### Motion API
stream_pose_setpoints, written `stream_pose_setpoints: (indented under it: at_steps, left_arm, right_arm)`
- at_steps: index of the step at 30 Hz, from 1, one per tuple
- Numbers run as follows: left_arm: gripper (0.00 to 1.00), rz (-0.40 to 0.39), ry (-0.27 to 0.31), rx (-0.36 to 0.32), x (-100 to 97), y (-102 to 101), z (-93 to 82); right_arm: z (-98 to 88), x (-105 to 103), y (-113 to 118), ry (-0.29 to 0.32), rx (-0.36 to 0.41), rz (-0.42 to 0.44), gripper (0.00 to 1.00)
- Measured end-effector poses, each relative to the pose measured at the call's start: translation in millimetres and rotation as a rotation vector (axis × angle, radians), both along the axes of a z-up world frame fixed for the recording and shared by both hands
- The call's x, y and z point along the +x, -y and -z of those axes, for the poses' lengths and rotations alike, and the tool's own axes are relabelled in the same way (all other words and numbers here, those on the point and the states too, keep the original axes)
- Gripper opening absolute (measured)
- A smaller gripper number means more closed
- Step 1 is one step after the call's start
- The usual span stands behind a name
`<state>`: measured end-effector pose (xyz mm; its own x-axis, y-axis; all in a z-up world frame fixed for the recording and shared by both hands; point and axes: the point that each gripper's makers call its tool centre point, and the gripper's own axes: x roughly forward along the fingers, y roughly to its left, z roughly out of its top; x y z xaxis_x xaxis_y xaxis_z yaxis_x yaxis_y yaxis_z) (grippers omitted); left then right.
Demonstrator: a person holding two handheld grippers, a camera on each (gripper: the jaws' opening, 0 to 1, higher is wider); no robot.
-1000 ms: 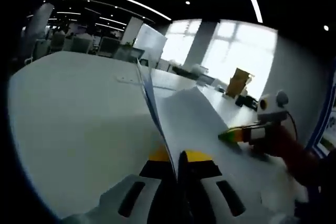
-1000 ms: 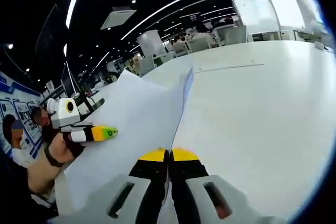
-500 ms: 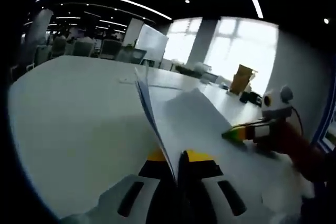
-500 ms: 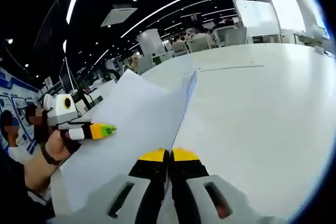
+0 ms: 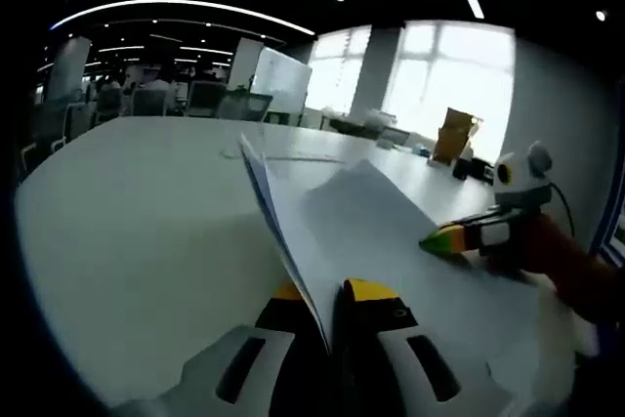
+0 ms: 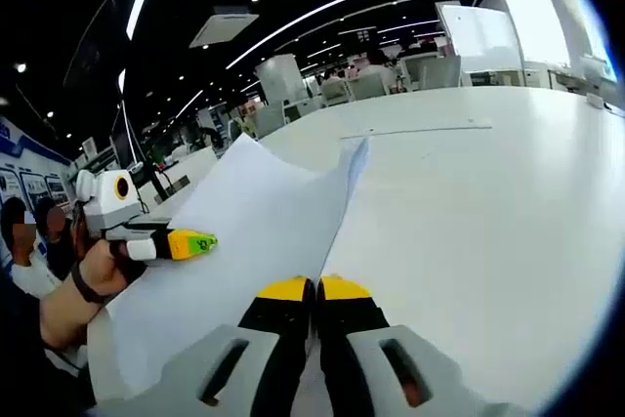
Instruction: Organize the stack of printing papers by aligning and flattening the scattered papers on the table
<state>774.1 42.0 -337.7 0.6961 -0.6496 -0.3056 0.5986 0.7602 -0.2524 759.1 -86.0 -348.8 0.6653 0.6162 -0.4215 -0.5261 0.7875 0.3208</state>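
Left tongs (image 5: 327,292) and right tongs (image 6: 314,287) each clamp an edge of the paper stack (image 6: 259,231), raised above the white tabletop (image 6: 488,202).

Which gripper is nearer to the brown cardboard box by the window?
Right. The right gripper lies on the side of the brown cardboard box; the left gripper grips the white paper sheets farther back from it.
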Motion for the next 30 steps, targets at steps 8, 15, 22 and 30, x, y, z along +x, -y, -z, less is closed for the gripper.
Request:
stream_pose_setpoints:
  at_steps: [8,15,22,30]
  left_arm:
    - [0.13,0.002,0.000,0.008,4.5,-2.6,1.2]
    - [0.13,-0.002,-0.009,0.016,3.5,-1.8,2.5]
    - [0.15,-0.022,0.005,0.057,4.7,-3.1,5.0]
    - [0.25,-0.045,0.095,0.168,7.2,-7.9,5.2]
  right_arm:
    - [-0.2,1.1,-0.7,0.005,0.012,-0.004,0.00]
    - [-0.2,2.2,-0.2,-0.004,0.028,-0.003,0.00]
    - [0.7,4.4,0.7,-0.007,0.034,-0.002,0.00]
    - [1.0,8.3,2.4,-0.003,0.045,-0.010,0.00]
